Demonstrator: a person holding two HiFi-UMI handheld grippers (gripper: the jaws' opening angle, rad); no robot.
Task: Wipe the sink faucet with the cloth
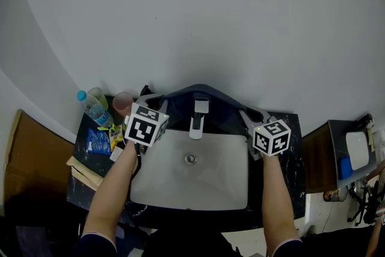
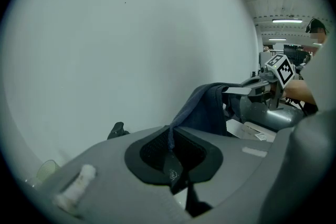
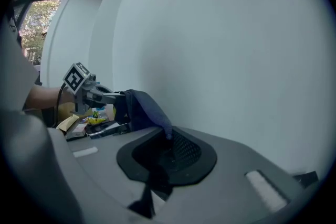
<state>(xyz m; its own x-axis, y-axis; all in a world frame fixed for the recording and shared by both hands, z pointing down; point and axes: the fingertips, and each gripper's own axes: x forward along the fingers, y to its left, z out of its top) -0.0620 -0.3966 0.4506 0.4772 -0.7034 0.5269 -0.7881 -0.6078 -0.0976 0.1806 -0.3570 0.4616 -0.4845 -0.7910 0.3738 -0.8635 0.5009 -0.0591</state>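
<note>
**Kid A:** Where is the cloth?

**Kid B:** The dark blue cloth (image 1: 180,98) is stretched like a little banner between the two grippers. It is on the 12 o'clock side of the faucet (image 1: 198,118), at the back of the white sink (image 1: 222,180). I can't tell if it touches the faucet.

**Kid A:** Who holds it?

**Kid B:** The left gripper (image 2: 172,162) is pinched tight on one end, at about 9 o'clock from the faucet. The right gripper (image 3: 168,157) is pinched on the other end, at about 3 o'clock. Both sets of jaws are almost together, with only the thin cloth between them.

**Kid A:** Is the cloth hard to hold?

**Kid B:** I don't think so. It looks soft, light and floppy, and it folds and droops. It won't break. But a thin edge could slip out, so a good bunch near each end is the best place to grab. The faucet looks hard and smooth, so the cloth should slide over it easily.
</note>
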